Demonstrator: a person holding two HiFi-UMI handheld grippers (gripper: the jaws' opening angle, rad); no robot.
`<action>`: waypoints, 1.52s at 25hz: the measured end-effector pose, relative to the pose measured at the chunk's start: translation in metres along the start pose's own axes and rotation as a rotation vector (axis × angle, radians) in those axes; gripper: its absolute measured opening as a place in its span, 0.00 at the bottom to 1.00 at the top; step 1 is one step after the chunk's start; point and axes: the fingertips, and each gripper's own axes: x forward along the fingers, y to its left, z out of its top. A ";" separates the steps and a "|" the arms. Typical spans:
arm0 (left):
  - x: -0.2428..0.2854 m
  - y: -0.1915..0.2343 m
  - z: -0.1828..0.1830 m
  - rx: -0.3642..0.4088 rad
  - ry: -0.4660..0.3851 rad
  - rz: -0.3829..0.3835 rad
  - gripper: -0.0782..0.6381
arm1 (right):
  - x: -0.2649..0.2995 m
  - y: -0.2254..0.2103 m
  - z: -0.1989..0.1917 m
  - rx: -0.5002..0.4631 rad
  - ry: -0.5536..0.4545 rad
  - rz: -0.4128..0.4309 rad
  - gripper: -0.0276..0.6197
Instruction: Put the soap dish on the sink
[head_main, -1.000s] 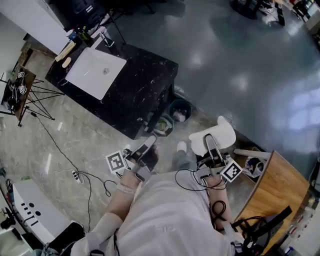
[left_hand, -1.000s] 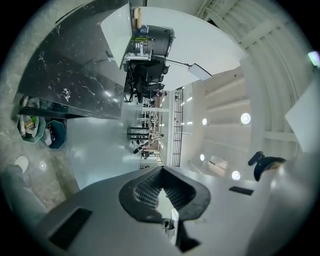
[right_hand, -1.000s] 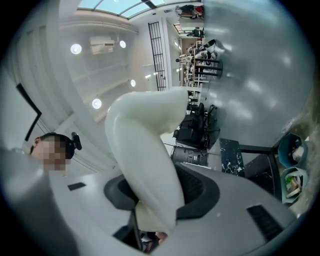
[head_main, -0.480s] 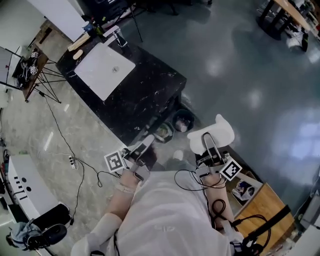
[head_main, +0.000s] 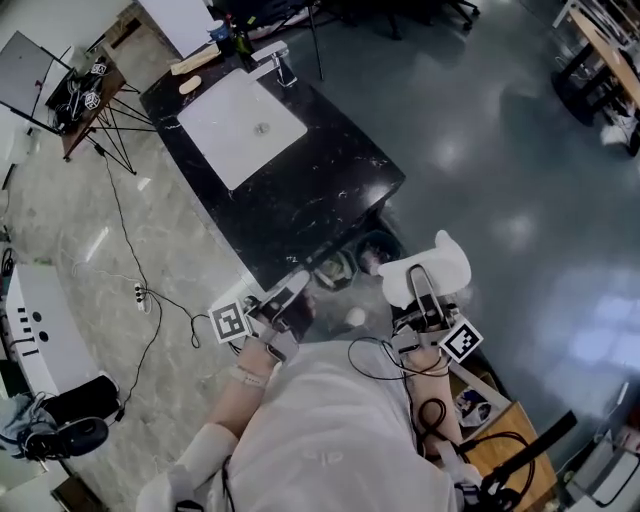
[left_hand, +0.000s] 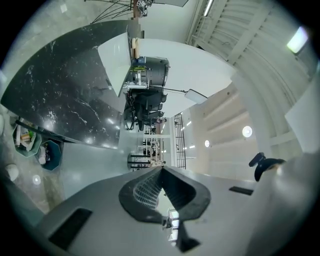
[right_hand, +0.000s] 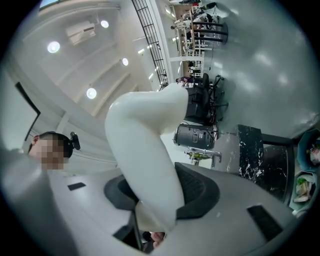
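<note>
The white soap dish (head_main: 432, 266) is nowhere near the sink (head_main: 243, 124). It is up in the air over the grey floor, well apart from the sink and past the near corner of the black marble worktop (head_main: 330, 195) that the sink is set into. The right claw (head_main: 420, 290) has it pinched by one edge. In the right gripper view the two dark pads (right_hand: 200, 192) press on either side of the soap dish (right_hand: 145, 145), which curves up and away from the right claw (right_hand: 162, 195).

The left claw (head_main: 290, 292) carries nothing. In the left gripper view the left claw (left_hand: 162, 170) has its pads pressed together at the tips, with the worktop (left_hand: 60, 100) and the sink (left_hand: 114, 62) lying beyond it. It hangs just off the worktop's near edge, on the person's side of the sink.

A chrome faucet (head_main: 280, 66) stands at the far rim of the sink. Two small bins (head_main: 375, 246) sit on the floor against the worktop's near corner, on the side away from the sink. A tripod (head_main: 108, 135) stands well to the left of the sink, and a black cable (head_main: 150, 320) trails across the pale floor on that same side.
</note>
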 end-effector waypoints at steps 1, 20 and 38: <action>-0.003 -0.001 0.006 0.001 -0.008 -0.001 0.12 | 0.005 -0.002 -0.003 0.004 0.002 0.000 0.31; -0.105 -0.014 0.105 0.031 -0.305 -0.035 0.12 | 0.139 -0.022 -0.099 0.057 0.297 0.035 0.31; -0.258 0.002 0.186 0.024 -0.683 -0.023 0.12 | 0.288 -0.070 -0.281 0.133 0.692 -0.009 0.31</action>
